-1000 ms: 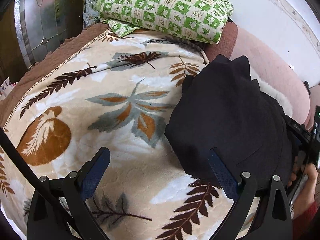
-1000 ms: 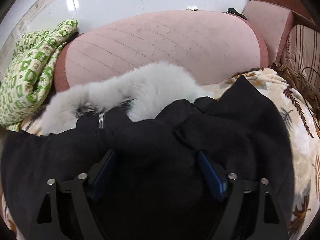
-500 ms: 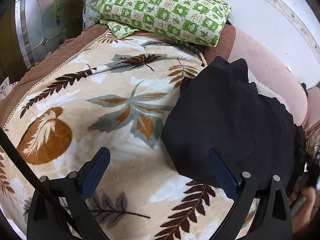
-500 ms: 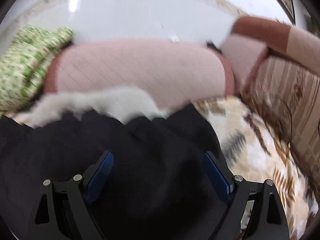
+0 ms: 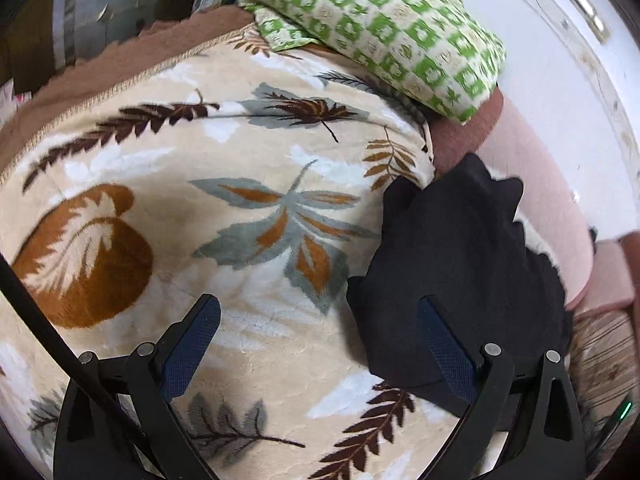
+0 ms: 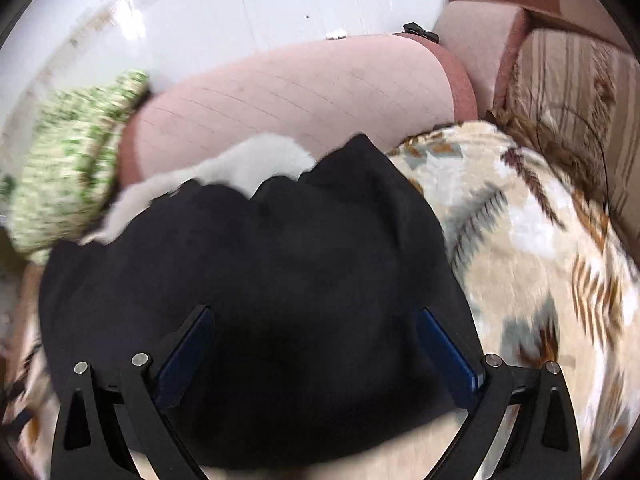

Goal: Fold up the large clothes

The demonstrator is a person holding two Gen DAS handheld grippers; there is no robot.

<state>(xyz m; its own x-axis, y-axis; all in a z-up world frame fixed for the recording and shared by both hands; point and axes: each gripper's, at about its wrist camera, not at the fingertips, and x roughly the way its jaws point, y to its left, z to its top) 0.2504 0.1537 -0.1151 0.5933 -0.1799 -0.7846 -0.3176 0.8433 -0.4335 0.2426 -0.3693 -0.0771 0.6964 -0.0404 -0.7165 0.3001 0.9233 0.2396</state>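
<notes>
- Both views have shifted since the earlier frames: in the right wrist view the black garment (image 6: 256, 264) now fills the lower centre with more of the leaf-print blanket (image 6: 532, 240) showing at right, and in the left wrist view the garment (image 5: 460, 264) sits further toward the right edge while the hand seen earlier at lower right is gone.
- Nearest in the right view, the right gripper (image 6: 316, 340) has just been opening its jaws; they stand wide, with dark cloth lying under and between them but no pad pressing on it.
- Nearest in the left view, the left gripper (image 5: 320, 340) is spread wide too, nothing grasped: one finger hangs over bare blanket (image 5: 200, 184), the other over the garment's near edge.
- Farther back, white fur trim (image 6: 256, 164) peeks out beyond the garment's far edge, against the pink sofa back (image 6: 304, 96).
- Farthest, a green checked cushion (image 5: 380, 28) sits at the upper part of the left frame.
- My reading: the garment lies compact and released on the blanket, so one fold seems laid down; whether another fold remains I cannot tell.
</notes>
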